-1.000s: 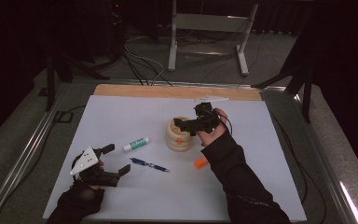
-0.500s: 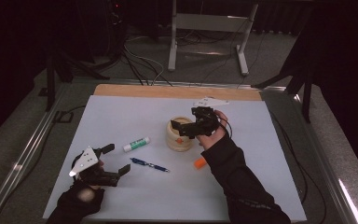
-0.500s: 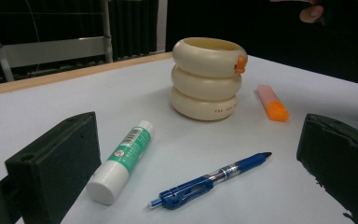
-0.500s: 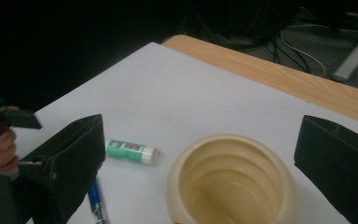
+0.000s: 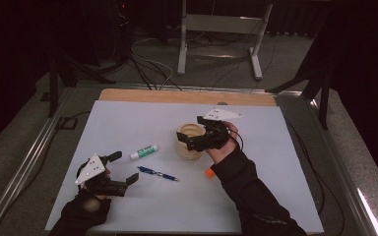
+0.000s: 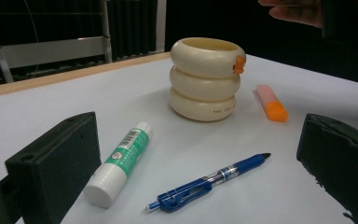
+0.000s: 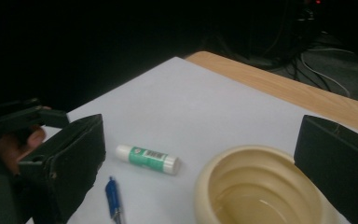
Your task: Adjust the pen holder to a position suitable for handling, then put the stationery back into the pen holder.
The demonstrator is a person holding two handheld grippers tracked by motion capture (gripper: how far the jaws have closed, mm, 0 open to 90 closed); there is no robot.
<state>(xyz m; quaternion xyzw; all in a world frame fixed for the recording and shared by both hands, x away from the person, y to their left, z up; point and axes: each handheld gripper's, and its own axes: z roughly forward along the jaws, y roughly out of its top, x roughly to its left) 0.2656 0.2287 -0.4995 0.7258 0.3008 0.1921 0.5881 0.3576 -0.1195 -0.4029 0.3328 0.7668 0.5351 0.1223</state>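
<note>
A cream cup made of stacked rings, with a small orange beak, stands upright mid-table. My right gripper hovers open just over its rim, and the empty cup mouth lies between the jaws. A green-and-white glue stick and a blue pen lie left of the cup. My left gripper stands open low at the front left, facing the glue stick and pen, holding nothing. An orange marker lies just right of the cup.
The white mat covers the table, with a wooden strip at its far edge. Metal rails run along the sides. A stand and cables sit on the floor beyond. The person's left hand and its gripper show far off in the right gripper view.
My right gripper has come down and slightly left, closer over the cup's rim. The left gripper has barely moved.
</note>
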